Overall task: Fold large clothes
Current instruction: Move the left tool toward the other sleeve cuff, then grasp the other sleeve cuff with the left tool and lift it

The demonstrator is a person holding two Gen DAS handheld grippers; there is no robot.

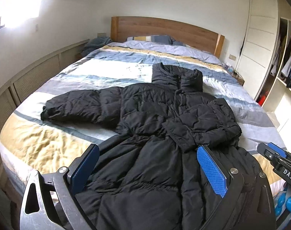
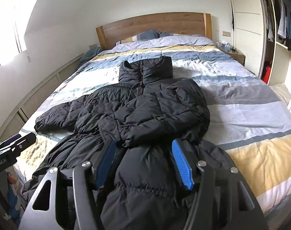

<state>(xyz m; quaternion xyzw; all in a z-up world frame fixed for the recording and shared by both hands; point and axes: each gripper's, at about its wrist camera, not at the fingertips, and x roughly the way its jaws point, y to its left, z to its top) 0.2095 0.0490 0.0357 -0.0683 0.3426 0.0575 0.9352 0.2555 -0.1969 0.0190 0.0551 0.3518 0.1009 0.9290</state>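
A long black puffer coat (image 1: 155, 115) lies front up on the striped bed (image 1: 49, 143), collar toward the headboard. Its left sleeve stretches out to the left; its right sleeve (image 2: 145, 122) is folded across the chest. My left gripper (image 1: 148, 153) is open above the coat's lower hem, holding nothing. My right gripper (image 2: 143, 147) is open over the lower right part of the coat (image 2: 145, 182), holding nothing. The right gripper also shows in the left wrist view (image 1: 276, 154), and the left gripper in the right wrist view (image 2: 13, 143).
A wooden headboard (image 1: 164, 28) and pillows stand at the far end. A louvred wall panel (image 1: 30, 76) runs along the bed's left side. A nightstand (image 2: 235, 54) and an open wardrobe (image 2: 279, 28) with hanging clothes stand on the right.
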